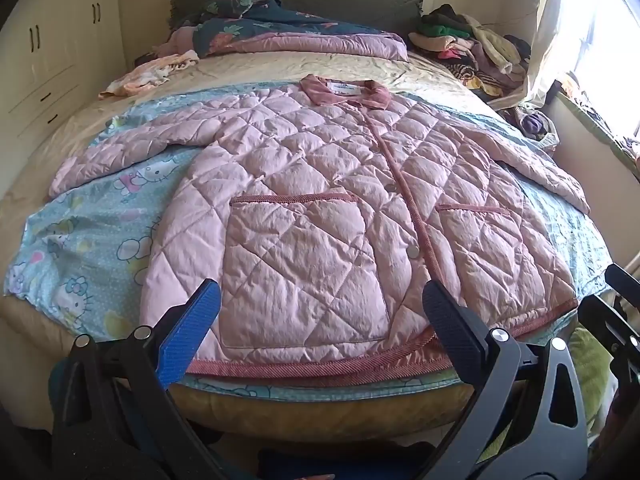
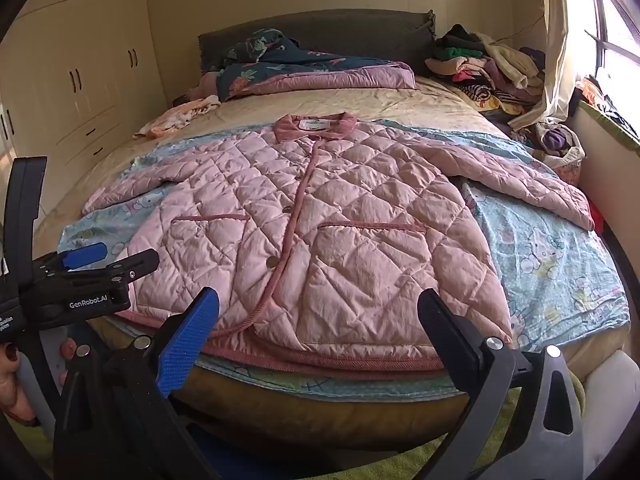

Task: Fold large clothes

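A pink quilted jacket point(image 1: 320, 184) point(image 2: 320, 216) lies flat and face up on a light blue cartoon sheet point(image 1: 92, 248) point(image 2: 552, 256) on the bed. Its collar points to the headboard, both sleeves are spread sideways, and its hem is at the near edge. My left gripper point(image 1: 320, 300) hovers open over the hem by the left pocket, holding nothing. It also shows at the left of the right wrist view as the left gripper point(image 2: 116, 258), with a hand point(image 2: 12, 380) on it. My right gripper point(image 2: 318, 304) is open above the hem near the right pocket, empty.
A folded quilt and dark floral bedding point(image 1: 280, 28) lie at the headboard. A heap of clothes point(image 1: 472, 48) fills the far right corner. A small peach garment point(image 1: 152, 72) lies far left. Wardrobe doors point(image 1: 52, 48) stand on the left, with a window and curtain point(image 2: 560, 40) on the right.
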